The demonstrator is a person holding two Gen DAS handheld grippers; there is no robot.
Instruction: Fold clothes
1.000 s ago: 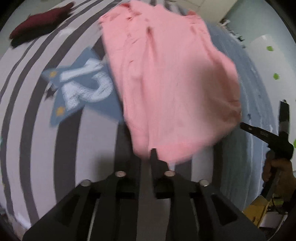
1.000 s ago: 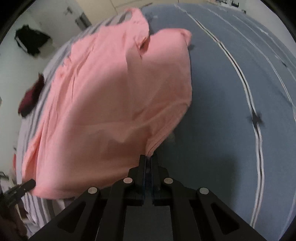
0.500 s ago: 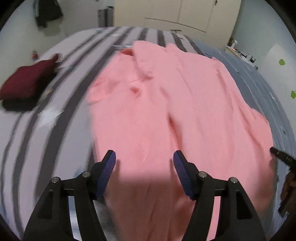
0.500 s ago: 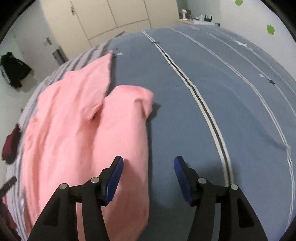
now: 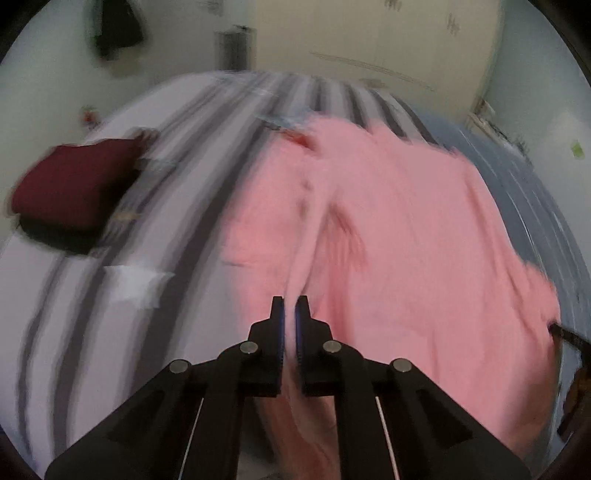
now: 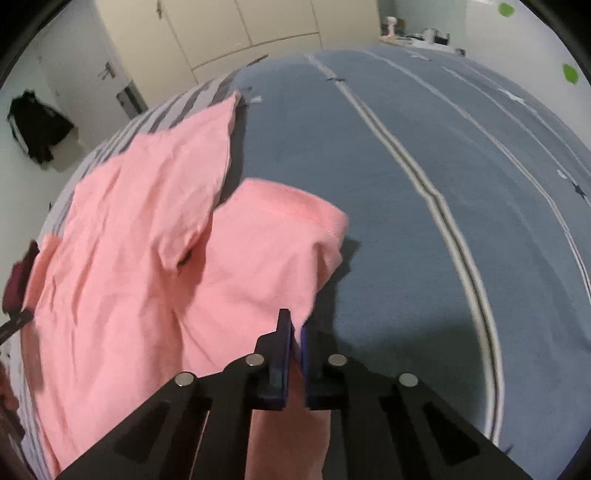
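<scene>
A pink shirt (image 5: 388,229) lies spread on the bed, partly on the grey-striped cover (image 5: 92,295), partly on the blue cover (image 6: 424,184). In the left wrist view my left gripper (image 5: 290,306) sits at the shirt's near edge, its jaws closing on a raised fold of pink cloth. In the right wrist view the pink shirt (image 6: 129,240) shows a sleeve folded over near the blue cover. My right gripper (image 6: 294,325) is at its near right edge, jaws closing with pink cloth pinched between the blue pads.
A folded maroon garment (image 5: 74,181) rests on the striped cover to the left. Dark clothing (image 6: 37,125) hangs on the far wall beside cream wardrobe doors (image 6: 240,26). The blue cover stretches away to the right. The other gripper's tip (image 5: 569,336) shows at the right edge.
A second ago both grippers held the shirt in the air. Half a second ago both stood open over the shirt laid on the bed. Now both have closed on its near edge.
</scene>
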